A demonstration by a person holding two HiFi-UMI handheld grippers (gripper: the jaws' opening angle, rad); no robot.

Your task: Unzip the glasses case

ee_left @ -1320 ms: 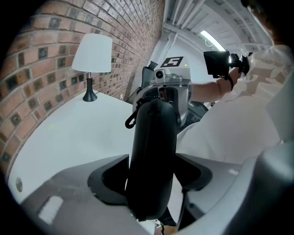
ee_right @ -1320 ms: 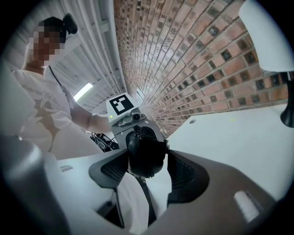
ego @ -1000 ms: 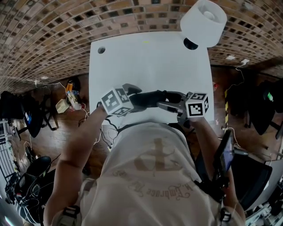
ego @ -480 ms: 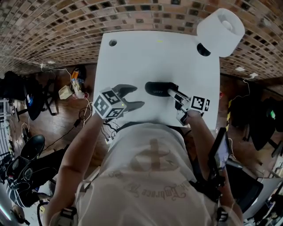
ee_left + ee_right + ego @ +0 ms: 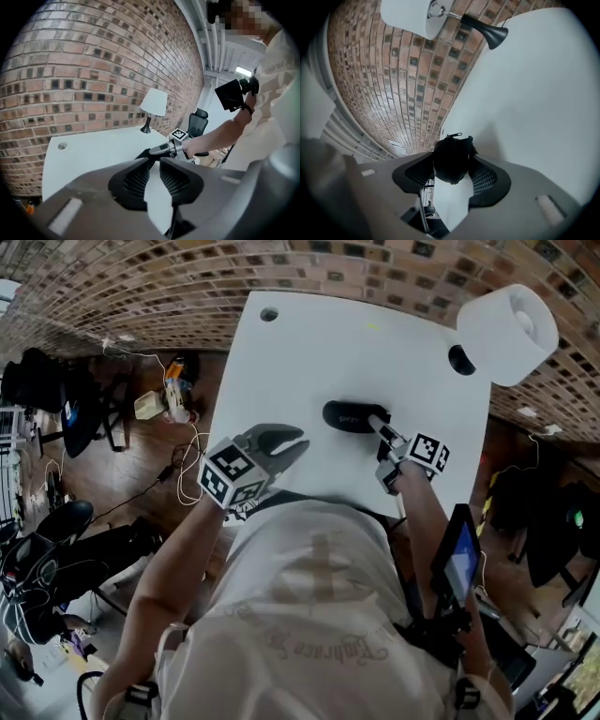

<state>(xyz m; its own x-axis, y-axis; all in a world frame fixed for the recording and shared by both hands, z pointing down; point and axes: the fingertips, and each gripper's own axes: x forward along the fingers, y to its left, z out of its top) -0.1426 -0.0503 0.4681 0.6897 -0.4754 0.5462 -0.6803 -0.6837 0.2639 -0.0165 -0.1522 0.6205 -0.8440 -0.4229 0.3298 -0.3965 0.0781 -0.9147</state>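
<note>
The black glasses case [image 5: 351, 415] lies on the white table [image 5: 309, 352], a little right of the middle. My right gripper [image 5: 378, 422] comes at it from the right and is shut on its near end. In the right gripper view the case [image 5: 449, 152] fills the gap between the pads of the right gripper [image 5: 452, 169], which closed a little onto it, and the zipper pull [image 5: 454, 135] sticks up behind. My left gripper [image 5: 298, 442] hovers left of the case, apart from it. The left gripper [image 5: 155, 164] has just been closing, with only a narrow gap left and nothing in it.
A white table lamp [image 5: 506, 320] stands at the far right corner on a black base [image 5: 461, 360]. A cable hole [image 5: 269, 313] sits in the far left corner. Cables, a bag and a chair [image 5: 42, 563] crowd the floor to the left.
The case went from between both grippers near my body down onto the table, with the right gripper still on it. The left gripper pulled off to the left and its jaws narrowed.
</note>
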